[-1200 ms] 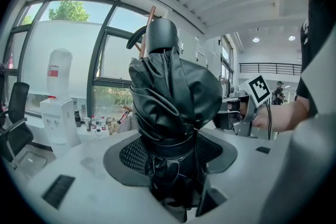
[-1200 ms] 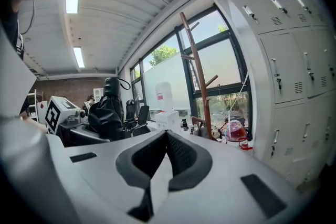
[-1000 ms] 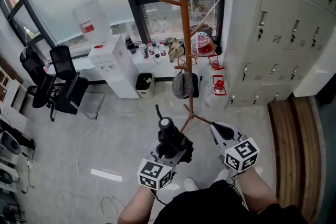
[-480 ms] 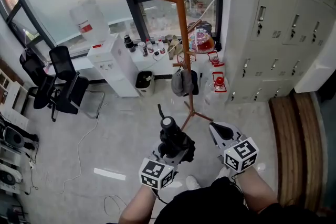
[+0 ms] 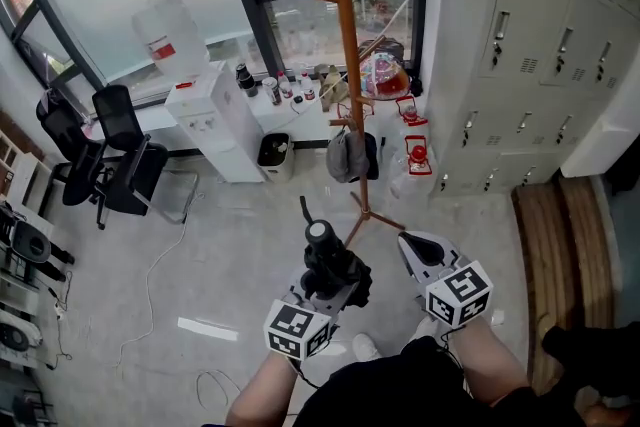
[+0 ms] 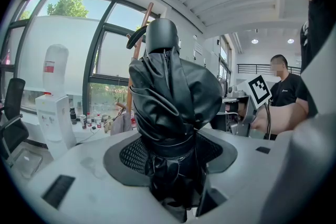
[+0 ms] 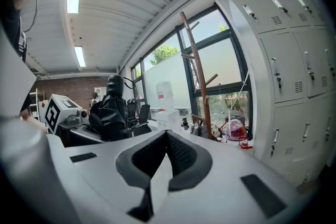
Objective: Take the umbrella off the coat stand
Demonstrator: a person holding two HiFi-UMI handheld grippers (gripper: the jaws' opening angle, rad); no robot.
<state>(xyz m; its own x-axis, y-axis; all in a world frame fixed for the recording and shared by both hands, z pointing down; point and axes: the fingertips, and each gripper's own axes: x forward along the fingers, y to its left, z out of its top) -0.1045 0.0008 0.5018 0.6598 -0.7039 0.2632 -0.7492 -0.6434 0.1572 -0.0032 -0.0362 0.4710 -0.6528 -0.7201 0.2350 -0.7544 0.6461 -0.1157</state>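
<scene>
While the head view shows the folded black umbrella point(image 5: 322, 250) off the coat stand point(image 5: 347, 65), near its foot, gripped by the left tongs point(image 5: 328, 283), only the right gripper view shows the right tongs point(image 7: 167, 134) squeezed together and empty, stand's top cut off.
</scene>
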